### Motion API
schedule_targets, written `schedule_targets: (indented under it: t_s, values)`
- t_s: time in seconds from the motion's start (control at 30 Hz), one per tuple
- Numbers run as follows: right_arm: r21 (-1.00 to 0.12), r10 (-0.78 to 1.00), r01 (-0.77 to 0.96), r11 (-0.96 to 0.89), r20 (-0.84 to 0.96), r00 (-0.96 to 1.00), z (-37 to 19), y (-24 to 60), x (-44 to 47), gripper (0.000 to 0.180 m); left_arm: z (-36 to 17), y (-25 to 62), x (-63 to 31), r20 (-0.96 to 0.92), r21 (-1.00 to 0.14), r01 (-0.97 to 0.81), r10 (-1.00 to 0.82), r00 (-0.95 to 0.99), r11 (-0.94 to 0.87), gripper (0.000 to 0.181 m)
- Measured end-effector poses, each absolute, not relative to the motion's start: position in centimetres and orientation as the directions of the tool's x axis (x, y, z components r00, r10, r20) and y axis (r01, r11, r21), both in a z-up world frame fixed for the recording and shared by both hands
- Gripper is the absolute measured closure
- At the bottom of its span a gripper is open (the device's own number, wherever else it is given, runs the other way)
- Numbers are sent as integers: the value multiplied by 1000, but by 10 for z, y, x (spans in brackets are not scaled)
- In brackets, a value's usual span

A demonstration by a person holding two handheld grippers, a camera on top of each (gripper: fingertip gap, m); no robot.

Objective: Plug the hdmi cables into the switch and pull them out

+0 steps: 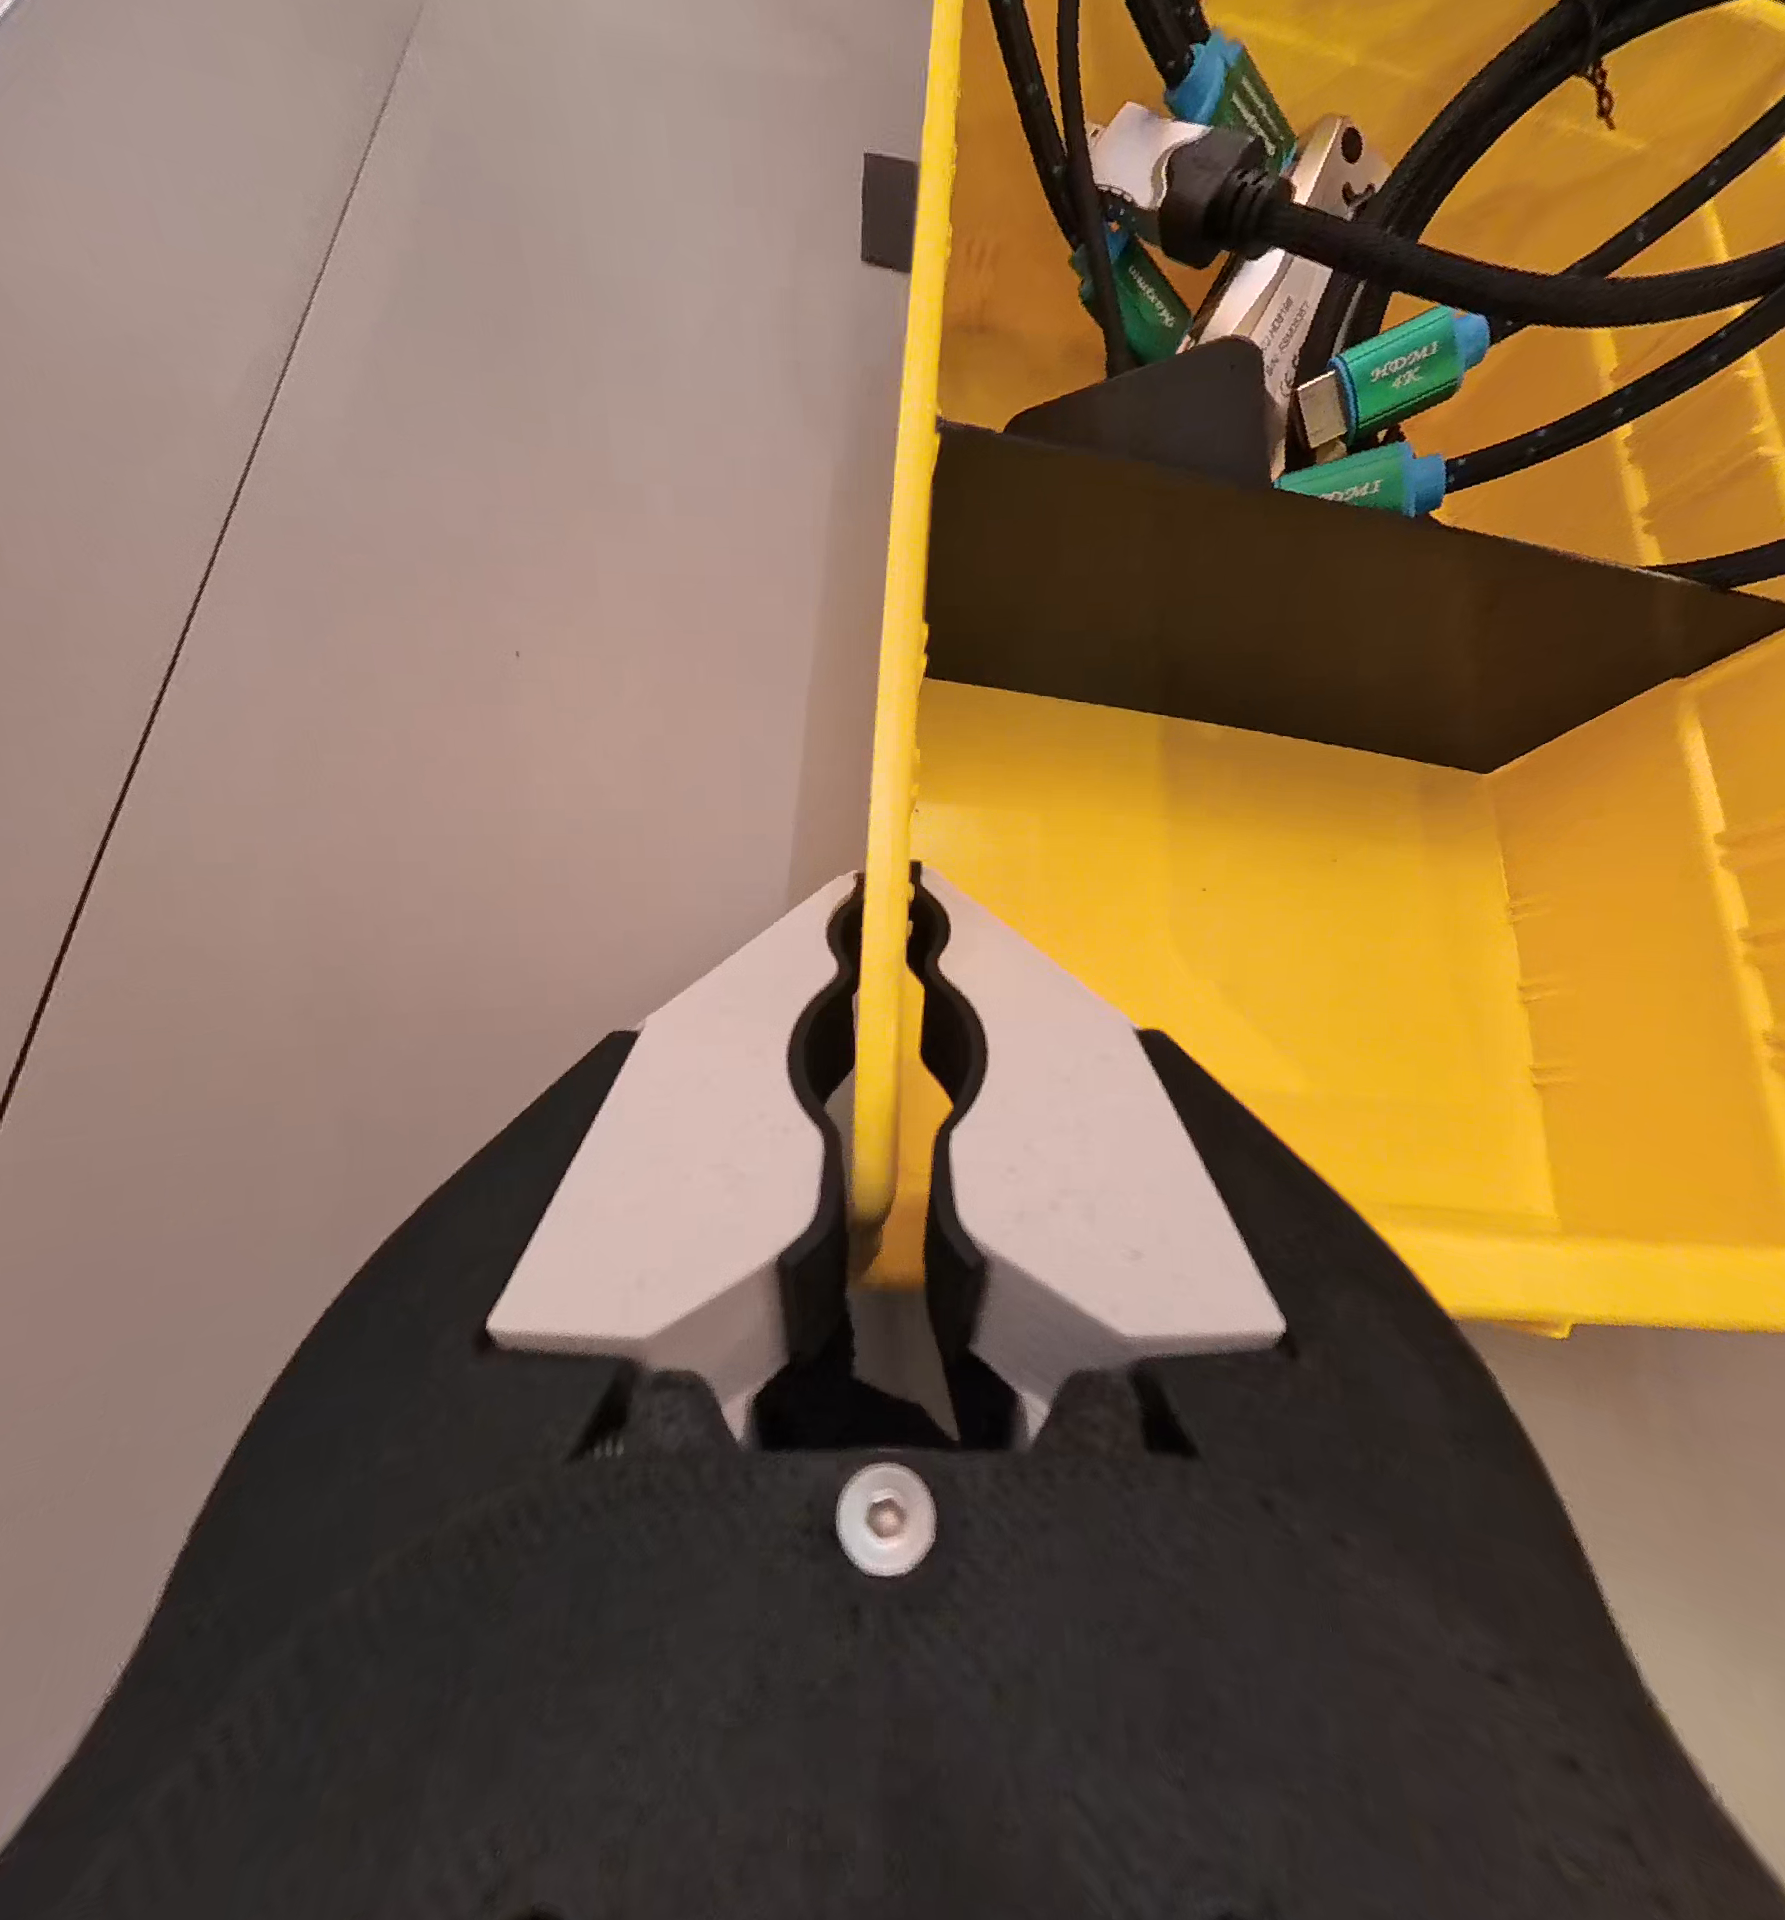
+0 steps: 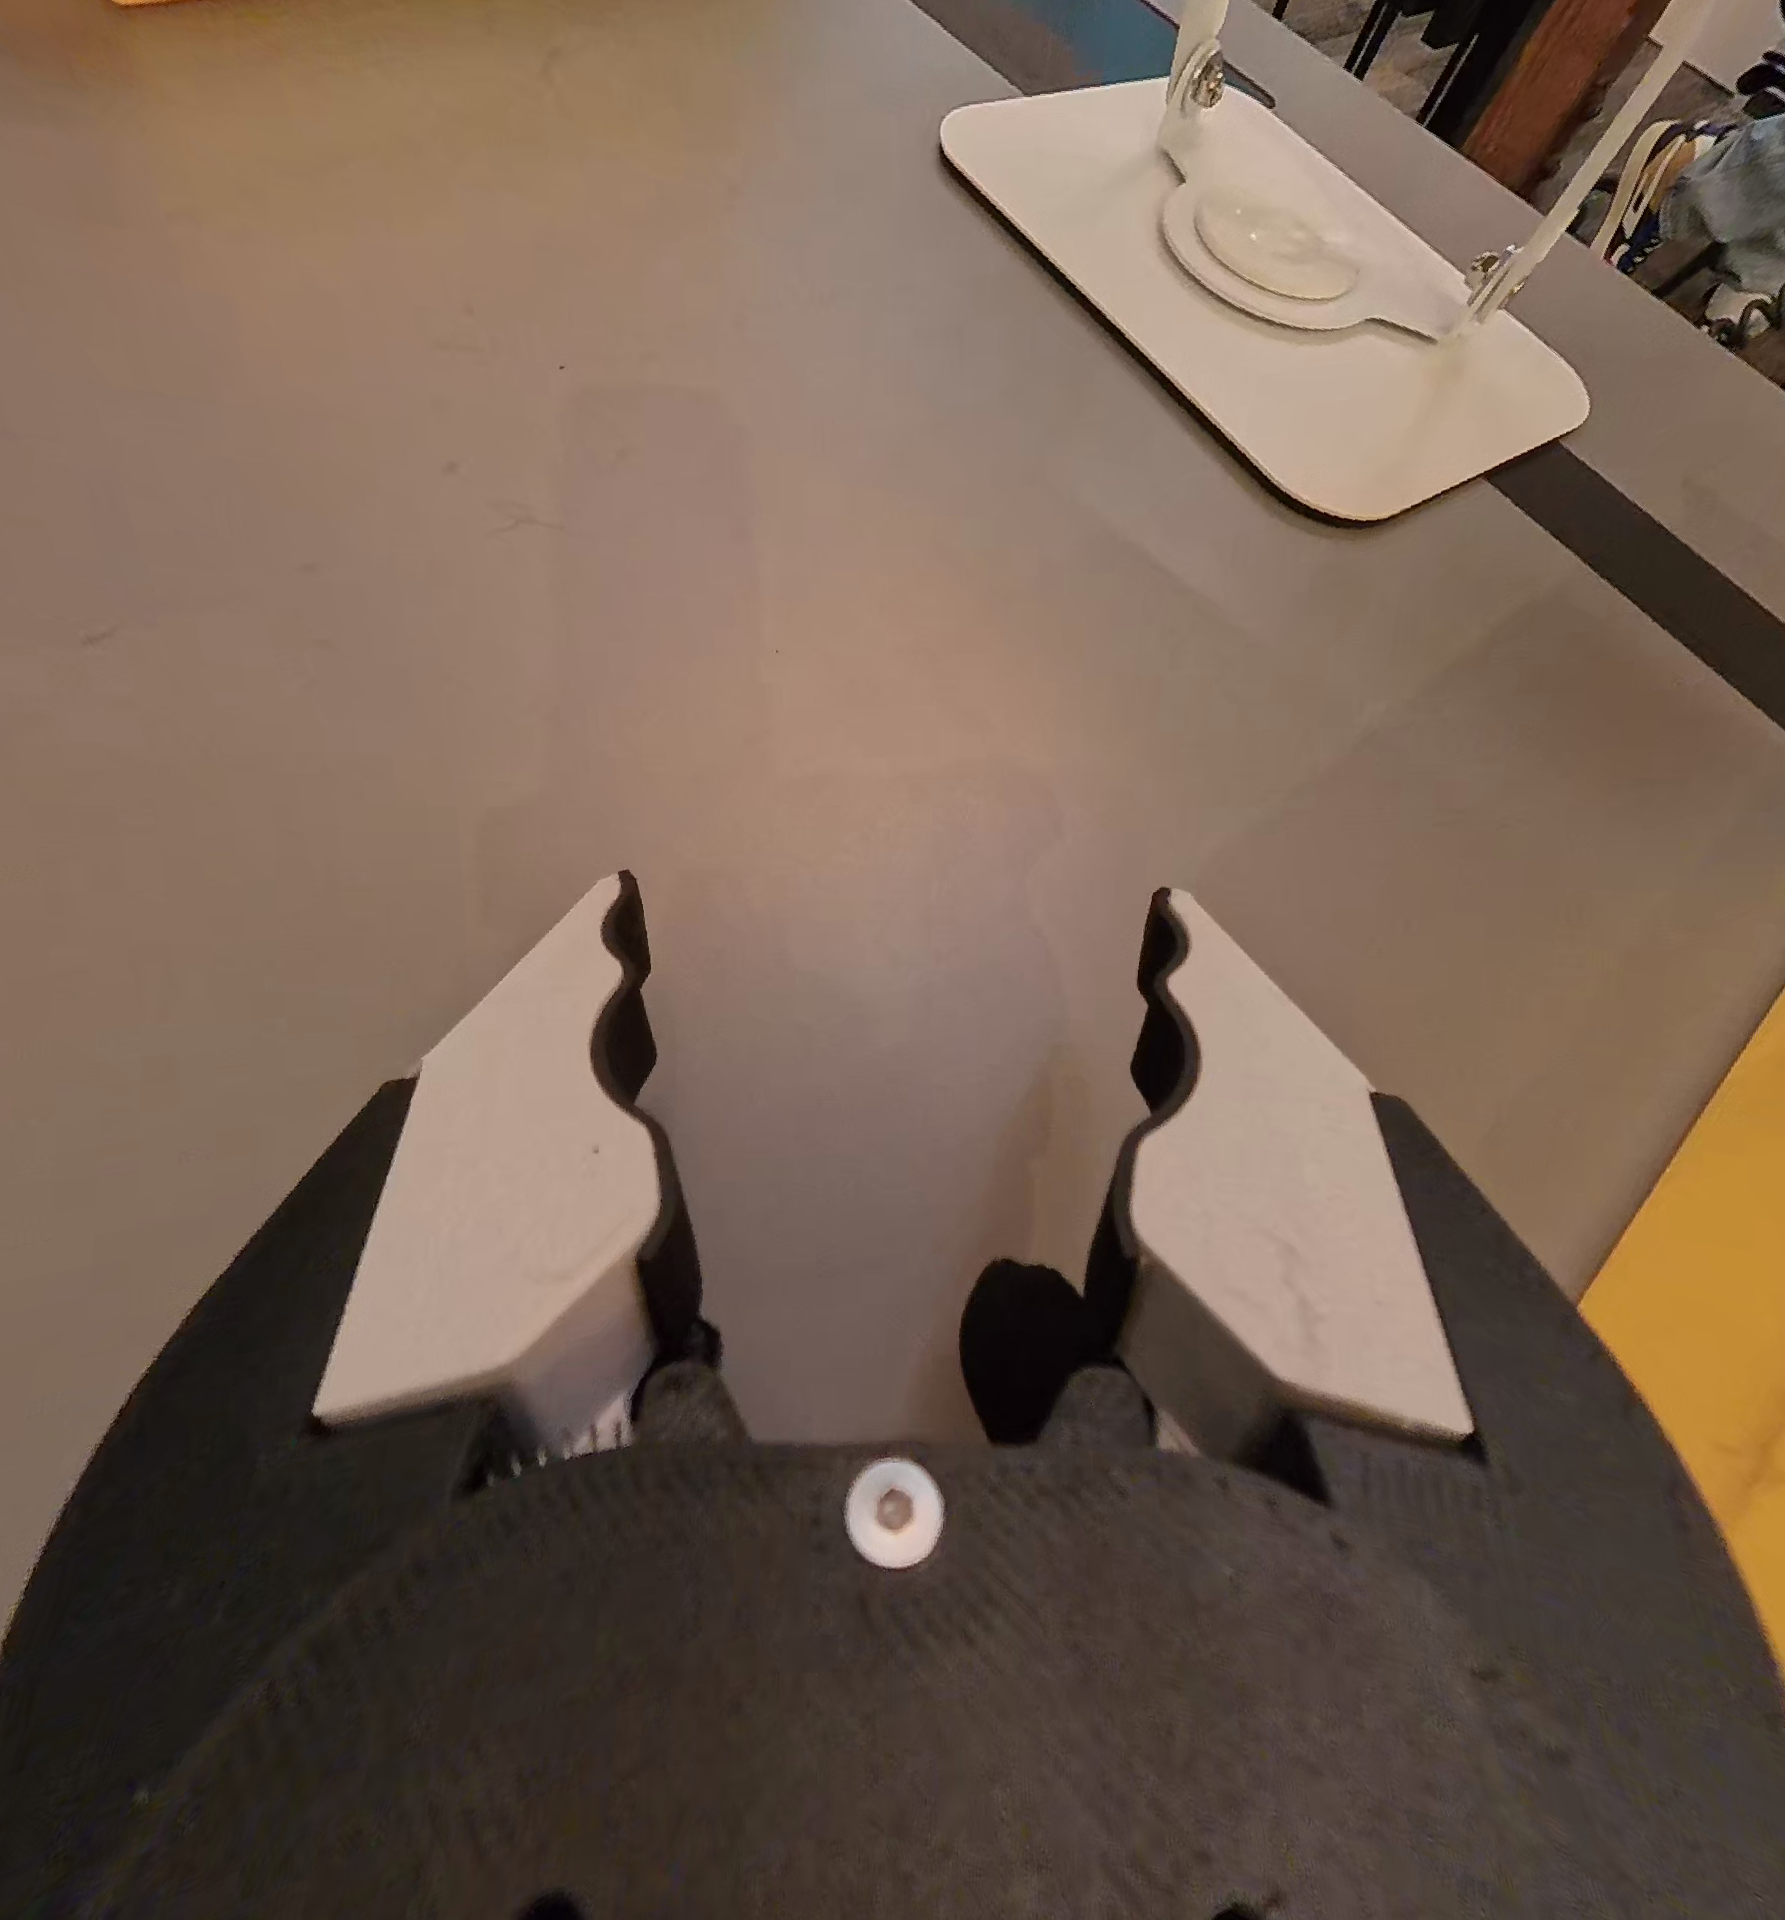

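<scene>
While the left hand-held gripper (image 1: 883, 904) pinches the yellow bin (image 1: 1283, 987) wall, cables (image 1: 1387, 390) and switch (image 1: 1272, 301) lie inside; keep it steady so the wide-open, empty right hand-held gripper (image 2: 893, 894) can reach in

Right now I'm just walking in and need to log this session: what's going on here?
The left gripper is shut on the side wall of a yellow plastic bin, holding it on the grey table. Inside, beyond a black divider, lie black braided HDMI cables with green-and-blue plugs and a silver metal switch box. I can't tell if any cable is plugged in. The right gripper hangs open above bare table, near a white stand base.
</scene>
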State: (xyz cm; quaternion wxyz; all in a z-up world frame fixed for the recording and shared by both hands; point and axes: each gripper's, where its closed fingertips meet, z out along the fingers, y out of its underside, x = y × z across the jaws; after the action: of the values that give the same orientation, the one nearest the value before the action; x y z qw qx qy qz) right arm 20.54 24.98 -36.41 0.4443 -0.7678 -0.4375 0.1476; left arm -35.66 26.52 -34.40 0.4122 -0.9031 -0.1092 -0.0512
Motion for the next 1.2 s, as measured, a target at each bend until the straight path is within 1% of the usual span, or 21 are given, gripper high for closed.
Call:
schedule_targets:
  t_s: [0.07, 0.17, 0.2, 0.27, 0.43, 0.53, 0.67, 0.73, 0.83, 0.97, 1.03, 1.2]
  values:
    - [-815, 803, 535, -222, 159, 575, -363, 250, 205, 86, -343, 266, -357, 184, -746, 240, 154, 971, -621, 175]
    - [-824, 803, 521, -220, 150, 576, -361, 250, 206, 86, -344, 259, -361, 168, -762, 246, 185, 968, -599, 130]
    - [-827, 804, 516, -221, 145, 577, -361, 250, 206, 87, -341, 253, -366, 125, -779, 228, 211, 969, -584, 120]
    - [-836, 807, 501, -224, 129, 576, -359, 249, 205, 87, -330, 240, -368, 57, -819, 184, 243, 968, -543, 113]
    - [-860, 826, 456, -228, 77, 558, -353, 244, 200, 88, -324, 207, -334, 37, -824, 146, 205, 978, -547, 111]
    - [-866, 829, 446, -227, 69, 555, -352, 243, 200, 89, -344, 186, -310, 83, -778, 184, 193, 978, -601, 111]
    - [-862, 833, 456, -221, 76, 548, -353, 241, 197, 89, -362, 170, -292, 163, -740, 259, 208, 965, -621, 109]
    - [-862, 835, 459, -216, 81, 544, -353, 240, 196, 89, -364, 165, -291, 133, -736, 247, 224, 966, -630, 109]
    - [-866, 837, 453, -214, 77, 542, -352, 238, 195, 89, -368, 156, -289, 145, -728, 280, 258, 955, -626, 112]
    - [-878, 840, 426, -219, 53, 540, -348, 235, 192, 88, -365, 148, -291, 133, -748, 311, 326, 936, -587, 115]
    - [-883, 843, 415, -219, 43, 536, -347, 233, 190, 88, -365, 145, -289, 157, -749, 344, 351, 923, -567, 116]
    - [-889, 856, 405, -213, 31, 517, -345, 224, 178, 88, -361, 142, -284, 183, -763, 368, 369, 911, -531, 115]
